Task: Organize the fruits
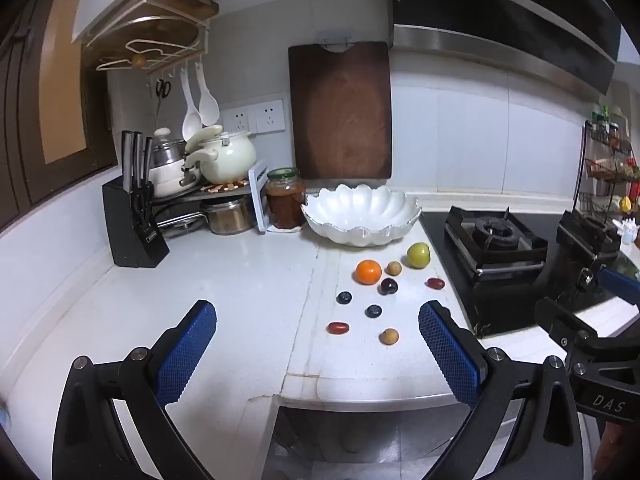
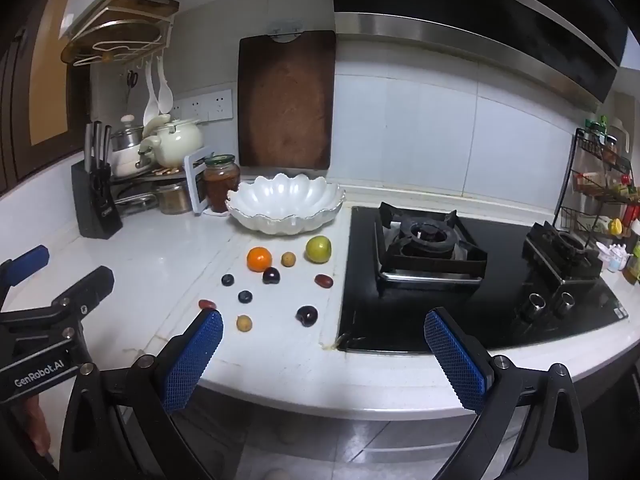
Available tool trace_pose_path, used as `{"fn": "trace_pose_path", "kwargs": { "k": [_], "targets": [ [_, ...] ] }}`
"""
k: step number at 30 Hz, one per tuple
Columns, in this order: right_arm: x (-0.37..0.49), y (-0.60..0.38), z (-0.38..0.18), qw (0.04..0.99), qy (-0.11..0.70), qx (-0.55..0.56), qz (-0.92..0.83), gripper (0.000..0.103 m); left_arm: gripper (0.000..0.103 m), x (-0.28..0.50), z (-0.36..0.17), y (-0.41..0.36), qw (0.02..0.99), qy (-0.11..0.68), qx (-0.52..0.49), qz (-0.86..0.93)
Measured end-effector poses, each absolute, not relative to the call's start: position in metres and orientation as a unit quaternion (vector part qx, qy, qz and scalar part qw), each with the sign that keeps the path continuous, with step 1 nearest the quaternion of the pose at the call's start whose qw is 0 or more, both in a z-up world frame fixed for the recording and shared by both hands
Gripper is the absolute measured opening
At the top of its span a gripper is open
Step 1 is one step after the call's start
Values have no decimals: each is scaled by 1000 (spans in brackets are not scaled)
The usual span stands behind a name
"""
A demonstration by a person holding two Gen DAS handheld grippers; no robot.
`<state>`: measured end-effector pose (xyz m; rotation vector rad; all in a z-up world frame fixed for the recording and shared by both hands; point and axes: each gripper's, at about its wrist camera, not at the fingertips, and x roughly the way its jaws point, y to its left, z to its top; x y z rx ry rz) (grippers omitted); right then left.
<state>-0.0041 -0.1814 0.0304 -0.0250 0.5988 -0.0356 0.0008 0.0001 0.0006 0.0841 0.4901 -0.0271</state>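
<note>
Several fruits lie loose on the white counter: an orange (image 1: 368, 271) (image 2: 259, 259), a green apple (image 1: 418, 255) (image 2: 318, 249), dark plums (image 2: 307, 315), blueberries (image 1: 373, 311), red dates (image 1: 338, 327) and small tan longans (image 1: 389, 336). An empty white shell-shaped bowl (image 1: 362, 216) (image 2: 286, 204) stands just behind them. My left gripper (image 1: 318, 322) is open and empty, in front of the fruits near the counter's front edge. My right gripper (image 2: 323, 330) is open and empty, in front of the fruits and the stove edge.
A black gas stove (image 2: 432, 248) lies right of the fruits. A jar (image 1: 285, 198), pots, and a knife block (image 1: 134, 226) stand at the back left. A wooden cutting board (image 1: 340, 112) leans on the wall. A spice rack (image 2: 600, 184) is at far right.
</note>
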Motion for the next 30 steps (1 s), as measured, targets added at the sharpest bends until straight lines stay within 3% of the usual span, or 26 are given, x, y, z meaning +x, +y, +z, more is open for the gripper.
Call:
{"fn": "trace_pose_path", "kwargs": {
  "k": [30],
  "targets": [
    [-25,-199,43,969,248,-11,-15,103,103,-30,21,1,978,207,21,-14]
  ]
}}
